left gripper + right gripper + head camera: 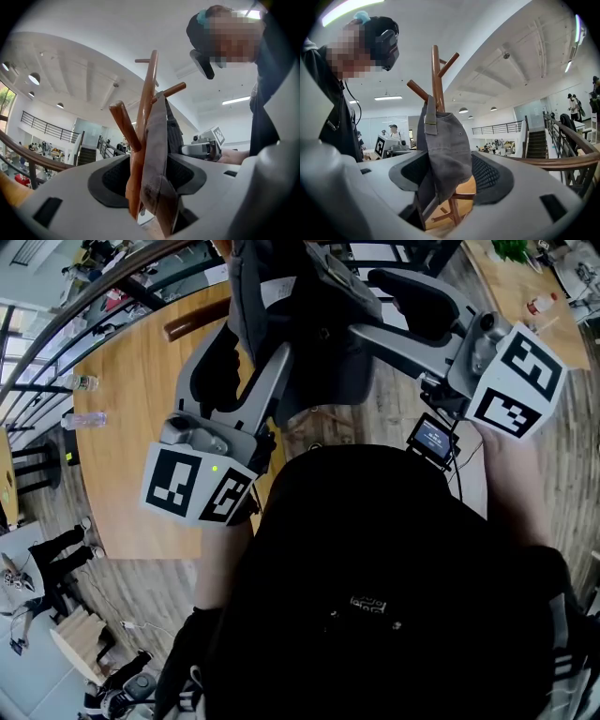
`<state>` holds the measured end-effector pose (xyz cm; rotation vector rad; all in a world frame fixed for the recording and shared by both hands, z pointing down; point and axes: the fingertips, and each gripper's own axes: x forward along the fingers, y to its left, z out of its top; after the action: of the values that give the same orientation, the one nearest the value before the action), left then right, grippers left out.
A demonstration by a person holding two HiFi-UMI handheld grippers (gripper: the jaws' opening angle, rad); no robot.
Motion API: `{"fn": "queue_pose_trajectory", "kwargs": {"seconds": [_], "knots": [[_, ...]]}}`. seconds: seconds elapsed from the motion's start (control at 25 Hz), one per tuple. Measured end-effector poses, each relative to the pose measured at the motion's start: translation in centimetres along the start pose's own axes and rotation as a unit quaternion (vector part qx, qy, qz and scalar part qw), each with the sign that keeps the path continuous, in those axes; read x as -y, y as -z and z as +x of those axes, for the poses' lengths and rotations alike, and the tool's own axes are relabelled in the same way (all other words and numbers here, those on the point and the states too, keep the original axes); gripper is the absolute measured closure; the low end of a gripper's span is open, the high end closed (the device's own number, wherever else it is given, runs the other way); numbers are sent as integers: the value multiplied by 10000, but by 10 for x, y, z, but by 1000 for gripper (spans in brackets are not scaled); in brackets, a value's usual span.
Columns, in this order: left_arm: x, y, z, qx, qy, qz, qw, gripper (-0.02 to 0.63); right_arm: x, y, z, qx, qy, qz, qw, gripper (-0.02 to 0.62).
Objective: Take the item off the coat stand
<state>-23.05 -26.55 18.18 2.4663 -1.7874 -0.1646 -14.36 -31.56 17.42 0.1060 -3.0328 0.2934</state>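
Left gripper [248,343] and right gripper [361,306] flank a dark cap [319,362] in the head view, each with its jaws spread wide and nothing clenched. The cap has not come off the coat stand. I judge the step to be taking hold of the cap, and it would go best if one gripper pinches fabric while the other steadies. From above, the cap covers the pole and whichever peg carries it. Only one brown peg [192,329] pokes out at the left, and the person's dark clothing fills the lower frame.

In the left gripper view the jaws stand apart with both the coat stand [149,93] and the cap [157,154] hanging between the pads. Closing here would likely clamp the wood along with the cloth, so this gripper should shift towards the cap's side first. Whether either pad already brushes the pole or the fabric is hard to make out, and the bottom edge of the frame cuts off the cap.

In the right gripper view the jaws are also released. The cap [445,145] hangs loose between the pads with no squeeze showing in the cloth, and the pole [436,75] rises behind it. This side looks the better one to bite from. The cap should be gripped low on the crown, raised until the strap clears its peg, and only then drawn away. The peg under the strap is hidden by the cap, so its slant can only be guessed from the bare pegs above.
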Motion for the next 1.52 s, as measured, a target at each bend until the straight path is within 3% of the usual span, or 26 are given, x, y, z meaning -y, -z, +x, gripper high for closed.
{"fn": "queue_pose_trajectory", "kwargs": {"seconds": [0.16, 0.28, 0.76, 1.52], "knots": [[0, 1, 6, 24, 126, 48, 9999, 501, 11, 0, 0, -2, -6, 78, 10000, 476], [8, 5, 6, 39, 273, 79, 9996, 566, 7, 3, 0, 29, -57, 35, 10000, 549], [12, 0, 7, 95, 146, 367, 9992, 586, 0, -1, -2, 22, -311, -114, 9994, 561], [60, -17, -15, 489, 384, 784, 9950, 586, -34, -9, -41, 674, -880, -181, 9937, 561]]}}
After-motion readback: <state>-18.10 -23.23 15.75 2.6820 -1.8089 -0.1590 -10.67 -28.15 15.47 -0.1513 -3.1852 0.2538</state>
